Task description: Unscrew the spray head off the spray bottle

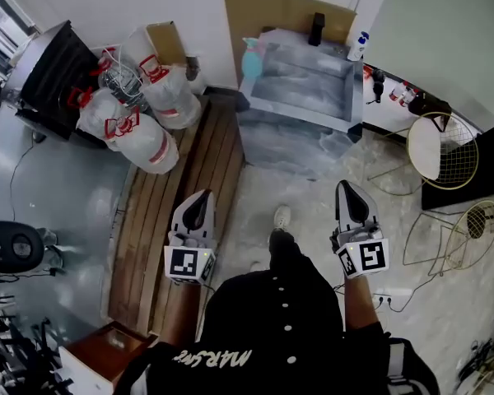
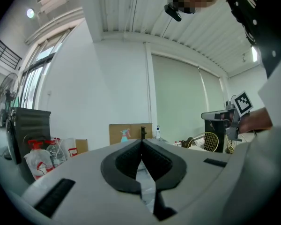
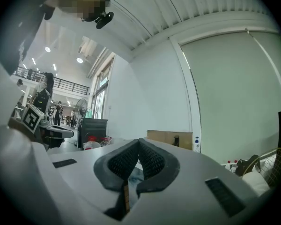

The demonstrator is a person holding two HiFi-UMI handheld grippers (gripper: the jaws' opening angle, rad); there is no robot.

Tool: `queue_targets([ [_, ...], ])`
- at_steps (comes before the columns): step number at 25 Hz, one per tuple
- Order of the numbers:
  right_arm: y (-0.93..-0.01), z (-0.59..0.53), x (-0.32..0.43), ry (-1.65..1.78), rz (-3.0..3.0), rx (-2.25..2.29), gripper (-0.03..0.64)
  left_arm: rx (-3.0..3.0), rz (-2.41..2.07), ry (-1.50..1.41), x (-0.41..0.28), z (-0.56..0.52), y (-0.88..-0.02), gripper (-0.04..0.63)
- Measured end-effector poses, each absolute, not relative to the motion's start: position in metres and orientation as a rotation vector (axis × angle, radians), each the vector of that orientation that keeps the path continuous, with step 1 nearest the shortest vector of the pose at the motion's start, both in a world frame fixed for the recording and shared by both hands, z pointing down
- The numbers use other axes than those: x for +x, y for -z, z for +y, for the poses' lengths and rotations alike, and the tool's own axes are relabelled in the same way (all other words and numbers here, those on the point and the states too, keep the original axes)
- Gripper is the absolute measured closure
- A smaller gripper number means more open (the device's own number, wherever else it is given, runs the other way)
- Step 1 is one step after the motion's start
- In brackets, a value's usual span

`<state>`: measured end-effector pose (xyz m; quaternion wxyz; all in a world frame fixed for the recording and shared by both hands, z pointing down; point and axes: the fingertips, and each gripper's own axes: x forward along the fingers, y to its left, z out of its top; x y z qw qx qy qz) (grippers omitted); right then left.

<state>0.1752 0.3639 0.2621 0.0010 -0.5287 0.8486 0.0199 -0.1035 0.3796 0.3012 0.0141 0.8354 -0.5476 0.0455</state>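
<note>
A teal spray bottle [image 1: 252, 58] with a pink spray head stands at the far left corner of the marble-topped table [image 1: 300, 85]. In the left gripper view the same spray bottle [image 2: 125, 135] shows small against a cardboard sheet. My left gripper [image 1: 199, 206] is shut and empty, held low near the person's body, well short of the table. My right gripper [image 1: 351, 197] is likewise shut with nothing between its jaws. Both point toward the table from a distance. In the gripper views the left gripper [image 2: 141, 142] and the right gripper [image 3: 139, 142] show their pads pressed together.
A black object [image 1: 316, 29] and a white pump bottle [image 1: 358, 45] stand at the table's back edge. White bags [image 1: 140, 118] with red handles lie left by a dark cabinet [image 1: 53, 76]. Wire chairs [image 1: 440, 151] stand right. A wooden plank strip [image 1: 169, 212] runs along the floor.
</note>
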Motion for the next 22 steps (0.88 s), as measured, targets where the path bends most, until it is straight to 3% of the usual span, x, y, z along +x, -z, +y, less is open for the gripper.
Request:
queue_targets([
  [22,-0.247,0.12,0.212,-0.063,2.762,-1.471,0.606,2.528,-1.84,-0.157,-0.05,0.157,-0.278,0.571],
])
